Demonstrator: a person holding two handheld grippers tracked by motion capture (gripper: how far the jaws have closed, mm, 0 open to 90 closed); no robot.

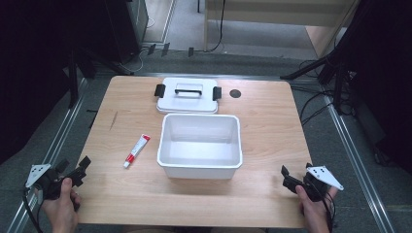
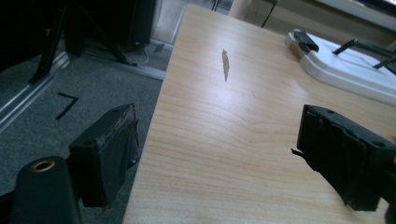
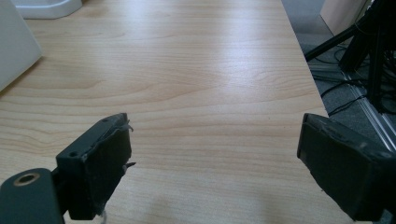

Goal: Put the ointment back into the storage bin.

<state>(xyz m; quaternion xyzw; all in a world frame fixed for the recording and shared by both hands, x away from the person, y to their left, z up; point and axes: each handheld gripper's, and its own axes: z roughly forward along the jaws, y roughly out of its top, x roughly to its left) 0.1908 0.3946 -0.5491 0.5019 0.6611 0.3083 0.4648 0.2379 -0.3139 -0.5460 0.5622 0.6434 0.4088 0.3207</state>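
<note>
Nearest the person, both grippers sit at the front corners of the table [image 1: 272, 204], each with its jaws spread wide and nothing between them. The left gripper [image 1: 80, 170] rests at the front left edge, well to the left of the white bin [image 1: 200, 145]; the right gripper [image 1: 287, 177] sits at the front right, off the bin's near right corner.

Taking the bin as the landmark, the small red-and-white tube [image 1: 137, 151] lies just to its left, apart from its wall, flat on the wood. Its long axis runs diagonally: the white cap end points toward the person and leftward, the tail end away and toward the bin. From the left gripper the tube lies forward and to the right, clearly closer to it than to the right gripper, which has the bin standing between it and the tube. So the left hand looks the likelier one to reach for it, and its jaws would probably need to turn across the tube's slant.

Behind the bin, touching or nearly touching its far rim, lies the white lid [image 1: 187, 97] with dark clips and a handle.
</note>
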